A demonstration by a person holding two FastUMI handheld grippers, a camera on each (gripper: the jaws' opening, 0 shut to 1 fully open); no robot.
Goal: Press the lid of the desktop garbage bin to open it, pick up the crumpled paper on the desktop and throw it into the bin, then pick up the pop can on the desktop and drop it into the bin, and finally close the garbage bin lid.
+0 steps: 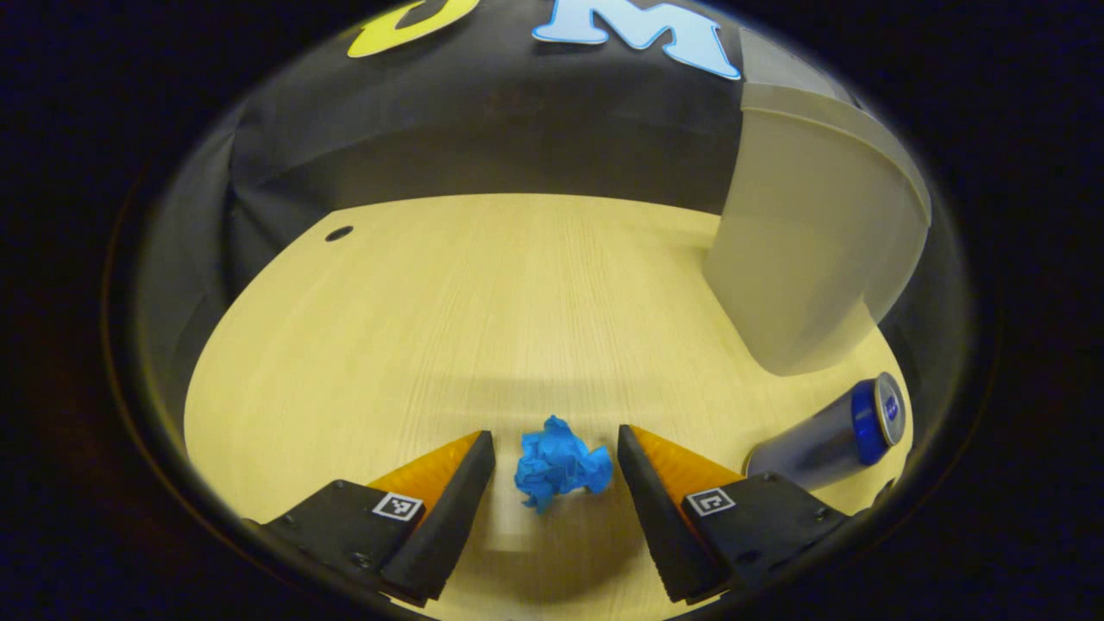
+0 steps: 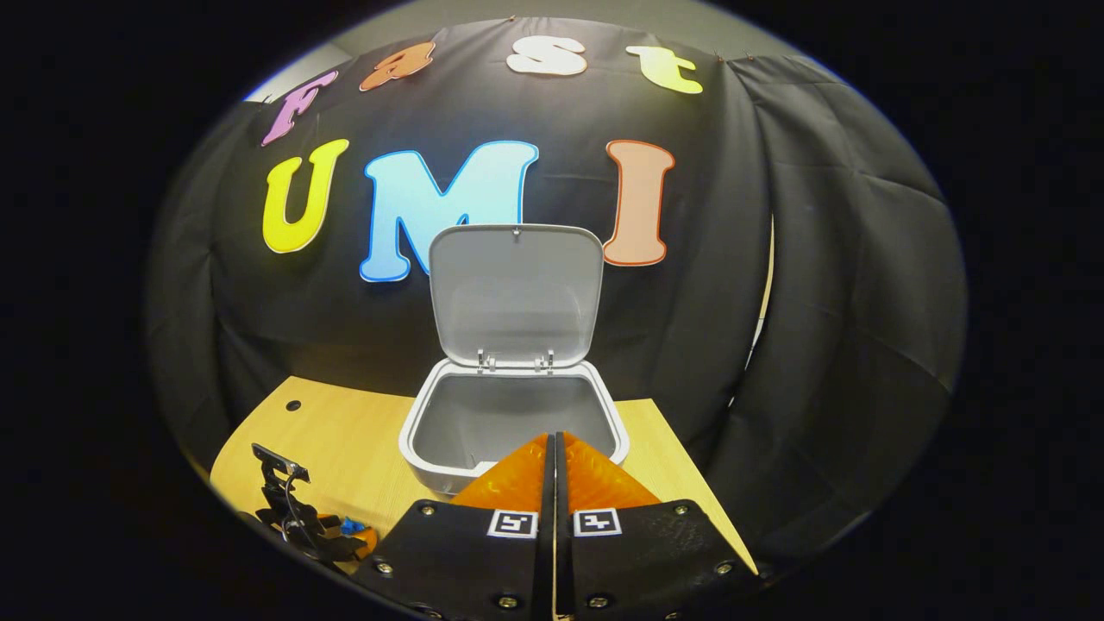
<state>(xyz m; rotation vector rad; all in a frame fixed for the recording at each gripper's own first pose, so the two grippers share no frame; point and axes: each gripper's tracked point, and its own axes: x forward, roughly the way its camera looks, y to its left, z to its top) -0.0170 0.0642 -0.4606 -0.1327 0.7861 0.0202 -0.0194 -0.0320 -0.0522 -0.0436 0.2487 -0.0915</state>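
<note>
Left gripper view: open gripper (image 1: 556, 448) straddles crumpled paper (image 1: 561, 466); pop can (image 1: 832, 435) partly cut off.

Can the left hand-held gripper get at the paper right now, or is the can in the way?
Probably yes. The left hand-held gripper is open with the paper between its fingers on the table. The can lies off to one side, apart from the paper.

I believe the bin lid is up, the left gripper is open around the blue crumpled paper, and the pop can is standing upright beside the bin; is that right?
Not quite: in the left gripper view the pop can lies on its side, not upright. The rest holds.
</note>
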